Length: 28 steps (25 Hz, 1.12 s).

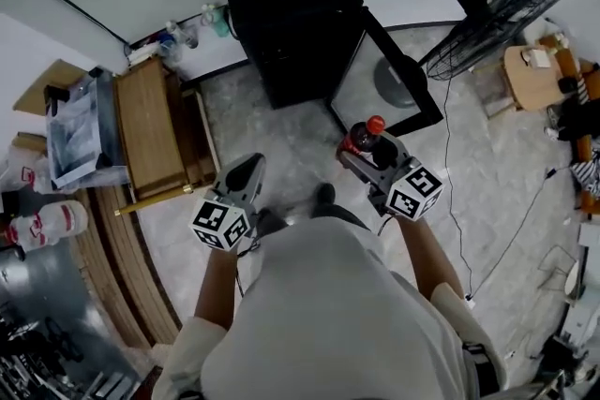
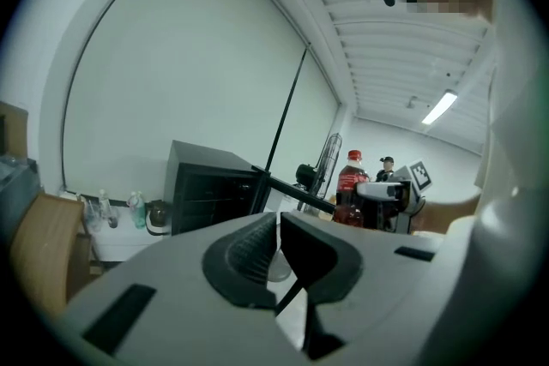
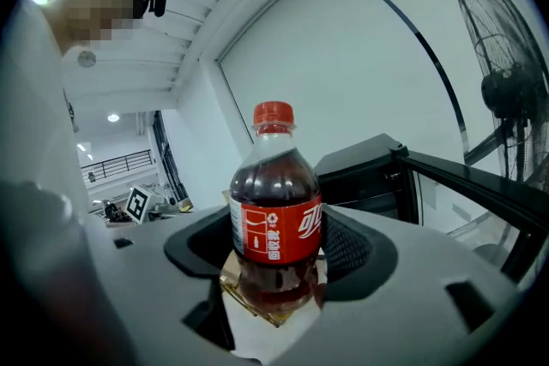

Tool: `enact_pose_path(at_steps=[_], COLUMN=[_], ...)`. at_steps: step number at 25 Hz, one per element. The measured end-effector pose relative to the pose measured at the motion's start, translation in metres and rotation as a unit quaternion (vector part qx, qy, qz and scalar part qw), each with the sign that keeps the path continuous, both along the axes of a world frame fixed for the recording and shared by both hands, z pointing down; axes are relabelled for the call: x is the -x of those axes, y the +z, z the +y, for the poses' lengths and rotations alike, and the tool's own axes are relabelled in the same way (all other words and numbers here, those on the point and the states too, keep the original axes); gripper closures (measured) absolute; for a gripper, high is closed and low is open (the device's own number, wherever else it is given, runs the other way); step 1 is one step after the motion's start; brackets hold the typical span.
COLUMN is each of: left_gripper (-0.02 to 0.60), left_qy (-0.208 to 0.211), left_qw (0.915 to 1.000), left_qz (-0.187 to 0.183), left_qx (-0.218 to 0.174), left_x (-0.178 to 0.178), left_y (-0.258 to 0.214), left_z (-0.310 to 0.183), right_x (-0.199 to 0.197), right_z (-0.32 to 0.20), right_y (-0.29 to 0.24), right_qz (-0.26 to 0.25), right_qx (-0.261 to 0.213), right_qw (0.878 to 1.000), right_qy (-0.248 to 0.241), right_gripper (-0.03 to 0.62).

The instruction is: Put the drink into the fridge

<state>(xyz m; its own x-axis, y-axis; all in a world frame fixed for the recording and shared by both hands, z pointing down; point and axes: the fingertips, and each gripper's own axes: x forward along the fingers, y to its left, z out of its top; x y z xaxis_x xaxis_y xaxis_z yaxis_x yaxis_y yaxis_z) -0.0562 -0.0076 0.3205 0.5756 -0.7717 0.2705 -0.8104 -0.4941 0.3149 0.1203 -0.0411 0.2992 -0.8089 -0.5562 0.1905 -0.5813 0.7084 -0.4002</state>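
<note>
Before open fridge (image 1: 291, 14): right gripper (image 1: 362, 152) grasps cola-filled bottle (image 3: 274, 219); left gripper (image 2: 279, 227) clenched.

Open door (image 1: 386, 78) of fridge (image 1: 291, 14), free floor (image 1: 272, 145) before it, fan (image 1: 497, 19) at right, cabinet (image 1: 150, 131) at left

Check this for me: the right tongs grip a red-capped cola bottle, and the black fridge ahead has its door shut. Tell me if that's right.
One point is wrong: the door is open, not shut. The head view shows it swung out from the black fridge. The rest stands: the right tongs grip the red-capped cola bottle.
</note>
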Motion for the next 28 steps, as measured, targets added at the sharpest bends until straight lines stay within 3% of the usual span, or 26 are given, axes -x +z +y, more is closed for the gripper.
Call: enact_pose_path(at_steps=[9,15,28], left_gripper=[0.566,0.566,0.566], left_qy=[-0.051,-0.061,-0.008], left_qw=[0.9986,0.9978,0.9992], left_qz=[-0.016,-0.023,-0.034], left_qx=[-0.005,-0.013,-0.019], left_x=[-0.015,-0.003,0.028], left_y=[0.017,0.031,0.121], left_z=[-0.042,-0.07,-0.136], right_x=[0.002,0.017,0.054], right_z=[-0.062,-0.093,-0.157], right_y=[0.03,0.058,0.15], right_qz=[0.009,0.0,-0.005], right_qx=[-0.012,0.003,0.0], right_qw=[0.998,0.998,1.0], right_qy=[-0.063,-0.068,-0.026], right_gripper=[0.292,0.292,0.292])
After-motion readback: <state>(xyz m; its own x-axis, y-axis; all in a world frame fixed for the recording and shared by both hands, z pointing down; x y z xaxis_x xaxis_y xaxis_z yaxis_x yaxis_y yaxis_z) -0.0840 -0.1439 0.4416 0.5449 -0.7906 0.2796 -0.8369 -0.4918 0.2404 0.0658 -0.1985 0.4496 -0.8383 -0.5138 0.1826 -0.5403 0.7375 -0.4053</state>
